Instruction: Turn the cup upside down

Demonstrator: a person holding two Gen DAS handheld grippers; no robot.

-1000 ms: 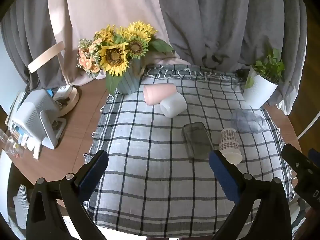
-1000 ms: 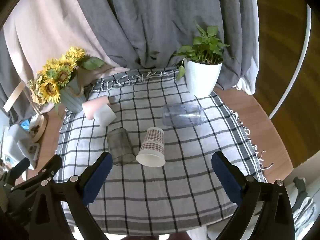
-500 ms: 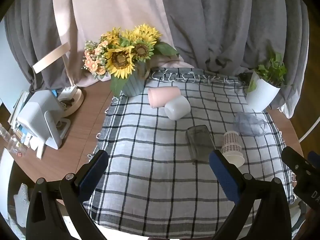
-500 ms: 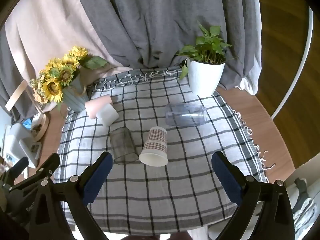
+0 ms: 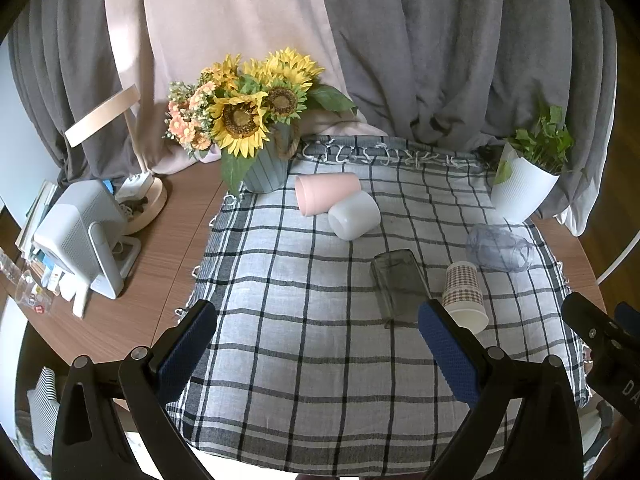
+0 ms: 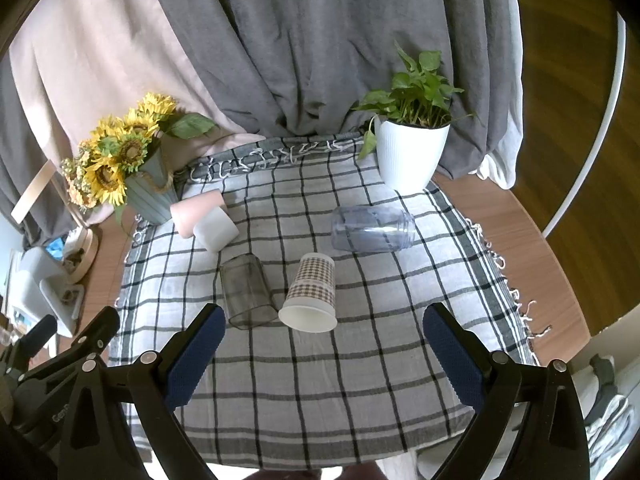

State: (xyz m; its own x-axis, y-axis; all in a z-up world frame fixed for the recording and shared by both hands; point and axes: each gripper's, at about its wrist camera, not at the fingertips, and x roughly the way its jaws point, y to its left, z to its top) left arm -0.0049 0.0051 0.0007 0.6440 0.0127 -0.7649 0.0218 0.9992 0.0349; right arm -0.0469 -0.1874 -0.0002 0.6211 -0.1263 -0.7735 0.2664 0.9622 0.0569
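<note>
Several cups lie on their sides on a checked cloth (image 5: 304,320). A checked paper cup (image 6: 310,294) lies mouth toward me, also in the left wrist view (image 5: 464,294). A smoky glass (image 6: 246,290) lies left of it. A clear plastic cup (image 6: 372,228) lies behind. A pink cup (image 6: 194,212) and a white cup (image 6: 216,229) touch at the back left. My left gripper (image 5: 318,354) and right gripper (image 6: 324,354) are open and empty, held above the cloth's near part.
A sunflower vase (image 5: 266,160) stands at the back left and a white plant pot (image 6: 410,152) at the back right. A white device (image 5: 82,236) and a lamp base (image 5: 146,200) sit on the round wooden table (image 5: 160,264). Grey curtains hang behind.
Both grippers have drifted slightly back and up, so the table looks a little farther. The cups have not moved. Both grippers stay open.
</note>
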